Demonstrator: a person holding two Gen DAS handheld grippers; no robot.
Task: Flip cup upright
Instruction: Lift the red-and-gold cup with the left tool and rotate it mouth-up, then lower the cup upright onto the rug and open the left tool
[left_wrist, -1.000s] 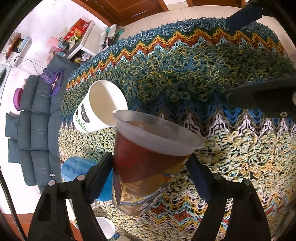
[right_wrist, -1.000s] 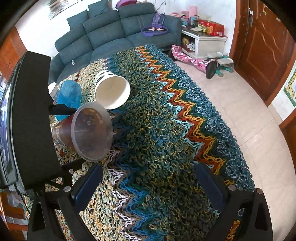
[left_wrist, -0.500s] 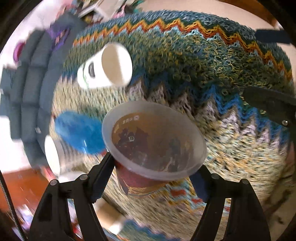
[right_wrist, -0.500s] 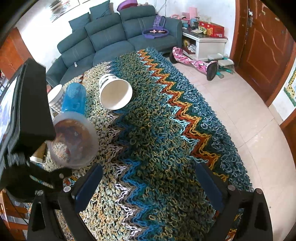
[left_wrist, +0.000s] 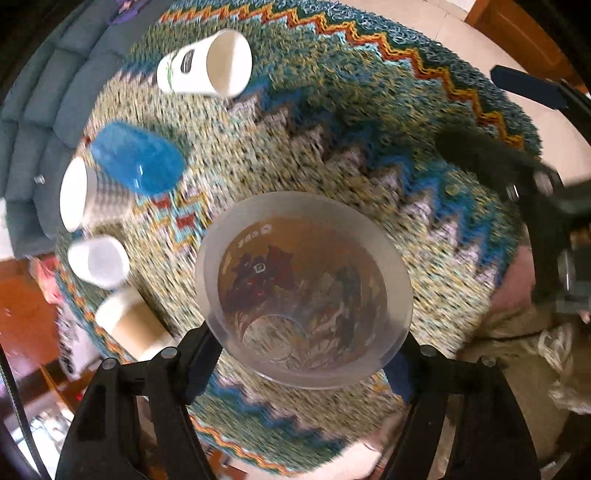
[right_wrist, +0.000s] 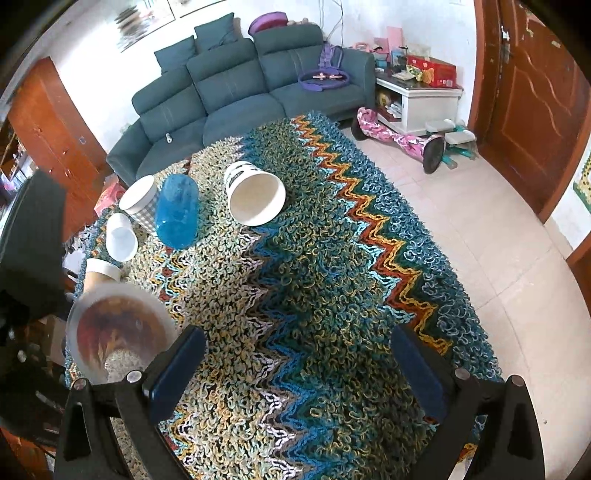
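Observation:
A frosted plastic cup (left_wrist: 303, 288) with a red and dark printed wall is held between the fingers of my left gripper (left_wrist: 301, 343), which is shut on it. Its mouth faces the left wrist camera, and I look straight down into it above the shaggy zigzag table cover (left_wrist: 369, 147). In the right wrist view the same cup (right_wrist: 118, 328) shows at the lower left, mouth up, over the cover's near-left edge. My right gripper (right_wrist: 295, 365) stands open above the cover (right_wrist: 332, 277) with nothing between its fingers.
A white paper cup (right_wrist: 255, 195) lies on its side mid-table. Beside it lie a blue plastic cup (right_wrist: 177, 210), a checked cup (right_wrist: 142, 203), a small white cup (right_wrist: 120, 238) and a brown-sleeved cup (right_wrist: 99, 273). A sofa (right_wrist: 240, 92) stands behind; tiled floor lies right.
The left gripper has tipped the frosted cup from leaning sideways to mouth-up and carried it back toward the cover's near-left edge. The right gripper has stayed open and nearly still.

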